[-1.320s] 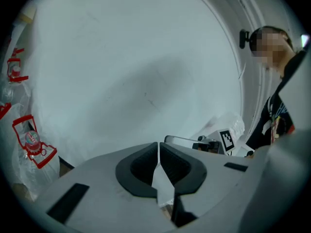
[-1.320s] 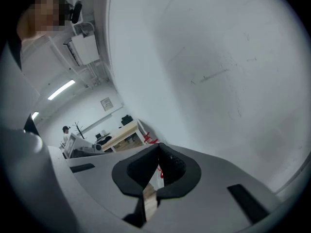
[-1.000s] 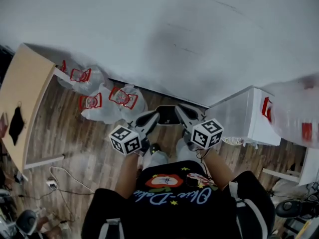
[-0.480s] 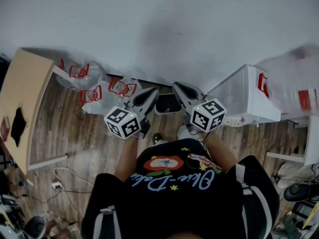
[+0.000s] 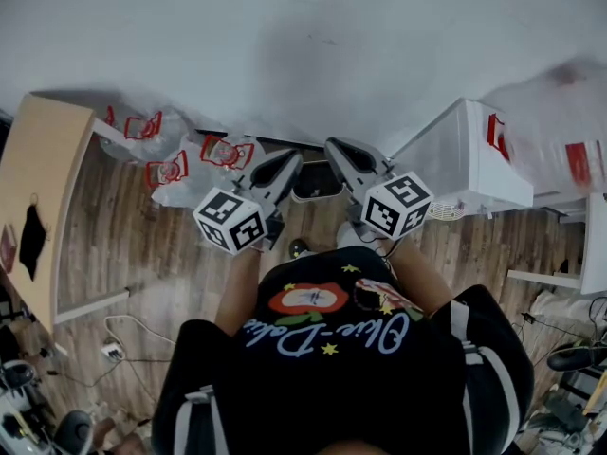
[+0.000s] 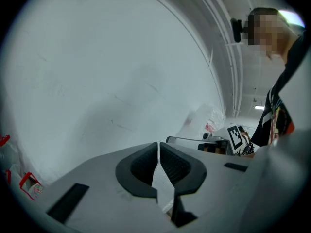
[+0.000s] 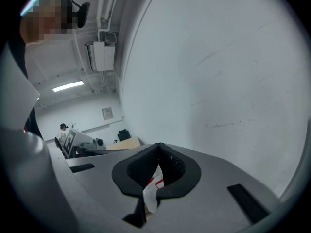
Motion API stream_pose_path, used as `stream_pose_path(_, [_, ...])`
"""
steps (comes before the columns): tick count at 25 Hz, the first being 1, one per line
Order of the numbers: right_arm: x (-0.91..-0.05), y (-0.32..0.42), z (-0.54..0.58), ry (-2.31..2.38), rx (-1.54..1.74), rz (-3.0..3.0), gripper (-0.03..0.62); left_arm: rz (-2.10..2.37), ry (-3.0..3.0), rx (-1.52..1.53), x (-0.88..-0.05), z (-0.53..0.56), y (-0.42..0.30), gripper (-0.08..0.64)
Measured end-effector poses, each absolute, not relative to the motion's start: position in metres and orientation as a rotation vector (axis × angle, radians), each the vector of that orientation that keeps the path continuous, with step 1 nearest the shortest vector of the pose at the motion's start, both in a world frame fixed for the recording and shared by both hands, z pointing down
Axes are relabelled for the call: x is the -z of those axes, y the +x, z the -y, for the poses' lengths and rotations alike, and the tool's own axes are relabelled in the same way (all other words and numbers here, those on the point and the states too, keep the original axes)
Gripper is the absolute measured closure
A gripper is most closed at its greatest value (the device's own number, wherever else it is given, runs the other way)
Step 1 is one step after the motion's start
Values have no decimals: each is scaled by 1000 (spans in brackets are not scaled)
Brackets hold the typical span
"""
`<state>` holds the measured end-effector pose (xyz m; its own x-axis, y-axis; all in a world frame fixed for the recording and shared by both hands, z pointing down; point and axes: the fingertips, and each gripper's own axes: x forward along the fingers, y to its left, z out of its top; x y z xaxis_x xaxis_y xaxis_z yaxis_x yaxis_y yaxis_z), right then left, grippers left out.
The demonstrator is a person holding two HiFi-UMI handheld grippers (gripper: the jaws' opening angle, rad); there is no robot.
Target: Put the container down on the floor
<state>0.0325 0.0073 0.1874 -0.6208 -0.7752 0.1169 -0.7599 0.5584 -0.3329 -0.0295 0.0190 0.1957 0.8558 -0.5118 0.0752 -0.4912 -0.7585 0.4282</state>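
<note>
Your left gripper (image 6: 159, 147) and right gripper (image 7: 159, 149) are both closed, each apparently pinching a sliver of white plastic (image 7: 151, 191). The dark container (image 5: 318, 180) lies between them at the foot of the wall (image 5: 332, 45). Confirm it sits flat on the floor (image 5: 190, 263) before letting go.

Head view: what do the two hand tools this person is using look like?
The grey plastic left claw and right claw are smooth tapering shells tipped with black ribbed pads. Behind each sits a white cube printed with black square markers. The person wears a black top with white script and a red-and-green print.
</note>
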Motion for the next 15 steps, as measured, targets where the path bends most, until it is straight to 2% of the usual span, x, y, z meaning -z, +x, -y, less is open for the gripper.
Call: stream_pose_path(15, [-181,41,-15,-1352,566,-2709,594,705,2631,41,-188,-27,-17,546])
